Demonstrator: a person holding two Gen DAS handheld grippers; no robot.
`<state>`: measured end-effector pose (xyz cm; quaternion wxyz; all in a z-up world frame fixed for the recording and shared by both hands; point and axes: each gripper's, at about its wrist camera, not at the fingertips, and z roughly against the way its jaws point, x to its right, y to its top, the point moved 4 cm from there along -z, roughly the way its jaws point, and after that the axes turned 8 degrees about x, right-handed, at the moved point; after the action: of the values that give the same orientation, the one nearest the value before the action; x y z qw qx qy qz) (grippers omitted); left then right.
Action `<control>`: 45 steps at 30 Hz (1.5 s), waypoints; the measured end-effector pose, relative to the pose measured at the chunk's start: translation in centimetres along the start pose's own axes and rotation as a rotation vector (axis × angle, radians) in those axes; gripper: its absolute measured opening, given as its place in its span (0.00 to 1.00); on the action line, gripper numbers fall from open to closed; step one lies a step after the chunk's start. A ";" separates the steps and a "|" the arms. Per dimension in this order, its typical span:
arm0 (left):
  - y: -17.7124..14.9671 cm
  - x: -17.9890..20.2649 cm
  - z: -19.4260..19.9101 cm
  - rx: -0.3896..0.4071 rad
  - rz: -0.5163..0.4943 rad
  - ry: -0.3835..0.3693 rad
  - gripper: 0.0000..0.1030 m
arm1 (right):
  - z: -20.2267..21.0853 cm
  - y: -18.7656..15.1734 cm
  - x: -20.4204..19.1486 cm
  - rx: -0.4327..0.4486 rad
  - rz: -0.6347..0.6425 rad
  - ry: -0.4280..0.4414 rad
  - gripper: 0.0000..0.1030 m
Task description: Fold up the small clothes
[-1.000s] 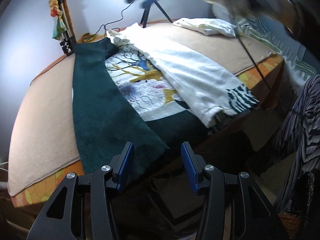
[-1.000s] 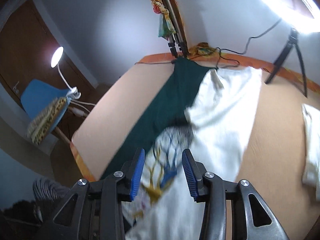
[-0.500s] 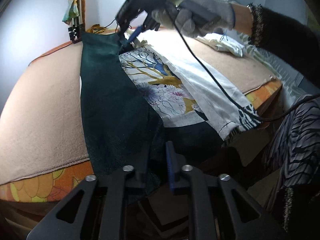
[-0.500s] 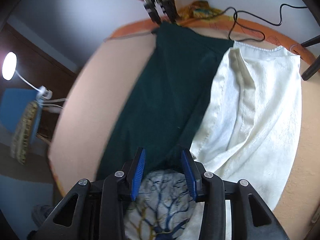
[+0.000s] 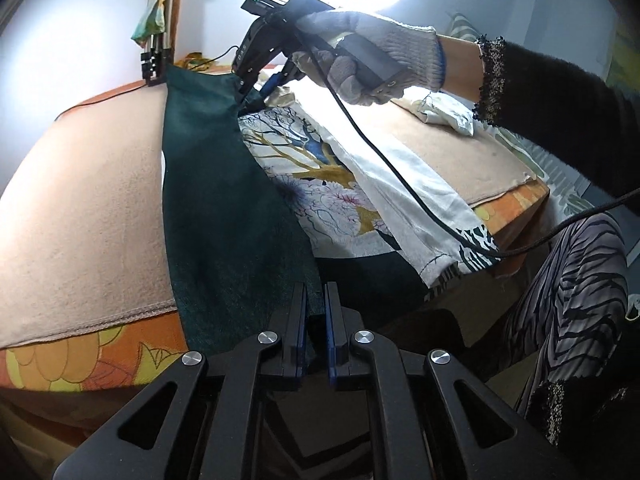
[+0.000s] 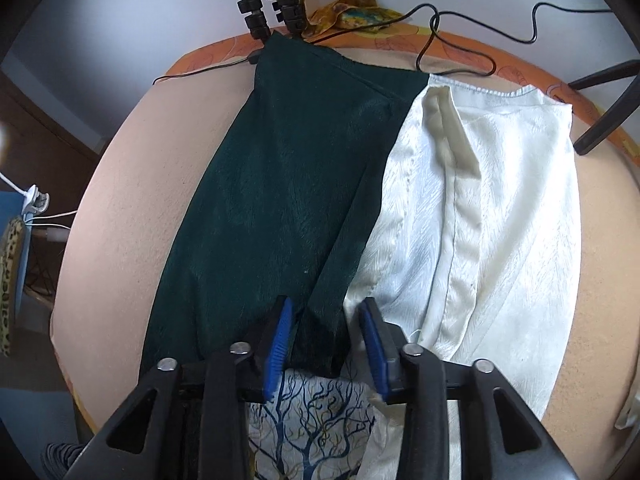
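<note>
Item: dark green panel (image 5: pixel 224 208) of a garment that also has a tree-printed middle (image 5: pixel 316 168) and a white panel (image 6: pixel 480 208). Location: spread lengthwise on the beige-covered desk (image 5: pixel 80 208), near end hanging over the front edge, far end by the tripod legs (image 6: pixel 272 4).

Left tongs (image 5: pixel 316 320): jaws have just been closing; now clenched on the green panel's near hem at the desk edge.

Right tongs (image 6: pixel 326 344): jaws have just been closing, a raised pinch of green cloth between the blue pads (image 6: pixel 278 340) (whether they already press it cannot be told from this view). Held by a gloved hand (image 5: pixel 368 52).

Handling advice, as judgement: confirm the far grip bites only the green layer, not the print beneath; lift both ends together, keep the edge taut, carry it across evenly so the fold line runs straight.
</note>
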<state>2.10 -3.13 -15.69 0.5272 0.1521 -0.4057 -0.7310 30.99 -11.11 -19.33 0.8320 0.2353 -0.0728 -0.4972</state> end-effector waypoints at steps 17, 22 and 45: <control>-0.4 3.4 -1.5 -0.091 -0.048 -0.154 0.06 | 1.0 0.3 1.0 -0.026 0.038 -0.015 0.21; 0.2 2.7 0.3 -0.072 -0.001 -0.201 0.12 | 4.2 1.6 0.1 0.040 0.114 0.045 0.29; 1.6 -6.0 -2.5 -0.035 0.198 0.024 0.12 | -5.3 12.7 4.0 0.081 0.181 -0.013 0.36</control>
<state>7.20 0.94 -17.26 0.6041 0.1105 -0.3995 -0.6806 44.92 -7.88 -18.56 0.8629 0.2579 -0.1189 -0.4181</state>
